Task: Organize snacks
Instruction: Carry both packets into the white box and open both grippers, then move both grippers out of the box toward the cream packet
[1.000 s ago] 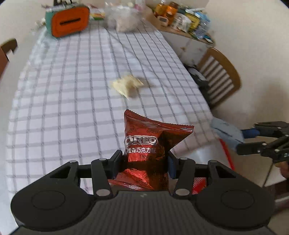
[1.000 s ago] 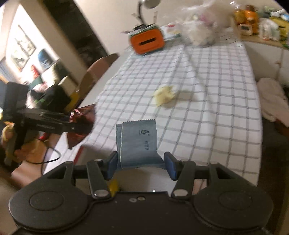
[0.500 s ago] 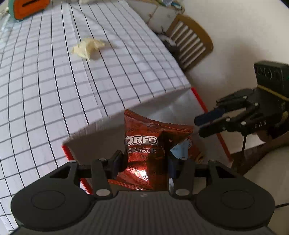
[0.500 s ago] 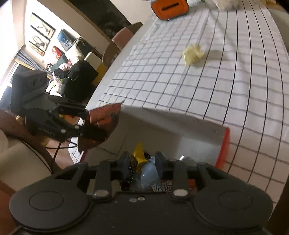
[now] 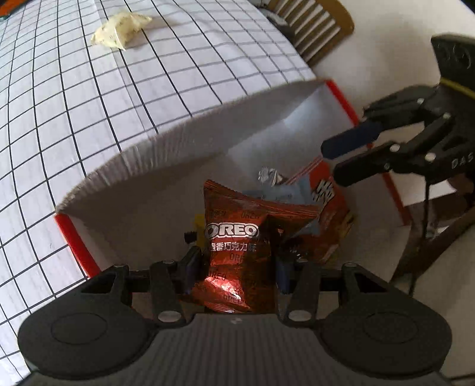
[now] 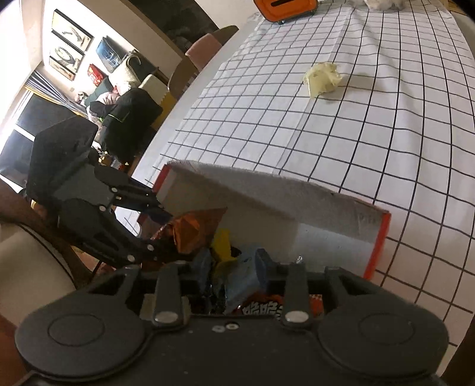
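In the left wrist view, low in the middle of the frame, the left gripper (image 5: 237, 267) was clamped on a red foil snack packet (image 5: 240, 246) printed "OREO" in white, with a line of Chinese characters beneath. The packet stood upright between the fingers, over the open top of a cardboard box (image 5: 142, 166) with red outer walls and a pale inside.

Behind the packet, more wrappers lay in the box: a blue one, a crinkled silver one, and a red pack with large white characters cut off by the Oreo packet. At the right of the frame the right gripper (image 5: 353, 160) hovered over the box's far corner, its fingers parted with nothing between them. The letters "DAS" showed on its body, the rest running out of the frame.

In the right wrist view, the right gripper (image 6: 234, 267) sat just above a blue wrapper (image 6: 240, 276) inside the box (image 6: 377, 246); whether the fingers touched it was hard to tell. The left gripper (image 6: 160, 234) entered from the left, gripping the foil packet (image 6: 196, 231).

Beyond the box, a crumpled yellow wrapper (image 5: 118, 29) lay on the checked tablecloth (image 5: 74, 104) in the upper left. An orange case (image 6: 285, 9) stood at the table's far end, cut off by the frame's top.
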Motion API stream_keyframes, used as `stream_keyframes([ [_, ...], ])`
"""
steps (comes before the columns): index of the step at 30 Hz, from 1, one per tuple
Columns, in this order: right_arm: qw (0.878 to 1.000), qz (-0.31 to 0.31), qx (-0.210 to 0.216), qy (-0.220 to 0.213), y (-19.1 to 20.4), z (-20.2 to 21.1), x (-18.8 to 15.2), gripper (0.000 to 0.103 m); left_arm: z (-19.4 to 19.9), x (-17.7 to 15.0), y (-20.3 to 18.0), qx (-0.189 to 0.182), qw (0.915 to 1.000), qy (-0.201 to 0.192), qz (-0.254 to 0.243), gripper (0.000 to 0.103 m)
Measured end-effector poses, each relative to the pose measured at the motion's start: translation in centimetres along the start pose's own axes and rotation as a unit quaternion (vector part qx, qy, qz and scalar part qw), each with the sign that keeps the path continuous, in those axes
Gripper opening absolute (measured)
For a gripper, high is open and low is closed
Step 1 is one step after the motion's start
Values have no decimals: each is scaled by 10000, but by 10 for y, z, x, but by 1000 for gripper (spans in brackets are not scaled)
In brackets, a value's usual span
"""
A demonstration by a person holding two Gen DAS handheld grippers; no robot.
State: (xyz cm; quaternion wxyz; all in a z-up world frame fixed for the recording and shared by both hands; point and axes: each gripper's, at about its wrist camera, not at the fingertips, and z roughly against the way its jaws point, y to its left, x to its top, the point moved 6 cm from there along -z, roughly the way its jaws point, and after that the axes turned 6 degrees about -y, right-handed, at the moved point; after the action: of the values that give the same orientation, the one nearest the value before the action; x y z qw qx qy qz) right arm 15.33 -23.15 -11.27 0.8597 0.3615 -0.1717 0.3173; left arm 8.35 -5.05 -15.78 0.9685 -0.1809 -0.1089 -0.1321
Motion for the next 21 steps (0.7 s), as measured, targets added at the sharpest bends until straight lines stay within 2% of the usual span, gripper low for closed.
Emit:
stream_keyframes([
  [7,9998,-145,-139,-37,3,-5,0,42,-3,-6,-4,130,9998,-35,-163,50],
  [8,9997,-122,-184,-51,5,-6,0,44,-3,-5,-5,157,9997,-64,-164,51],
  [10,9996,-74,-273,-95,9,-7,-1,58,-1,-6,-8,151,9996,-133,-179,55],
  [12,9992,-57,-360,-152,14,-7,0,64,4,-7,-11,172,9994,-231,-200,58],
  [14,9990,-44,-416,-180,19,-5,-1,65,11,-8,-13,235,9989,-352,-212,64],
  [21,9964,14,-717,-447,43,12,-2,75,45,-15,-21,345,9960,-784,-244,73],
])
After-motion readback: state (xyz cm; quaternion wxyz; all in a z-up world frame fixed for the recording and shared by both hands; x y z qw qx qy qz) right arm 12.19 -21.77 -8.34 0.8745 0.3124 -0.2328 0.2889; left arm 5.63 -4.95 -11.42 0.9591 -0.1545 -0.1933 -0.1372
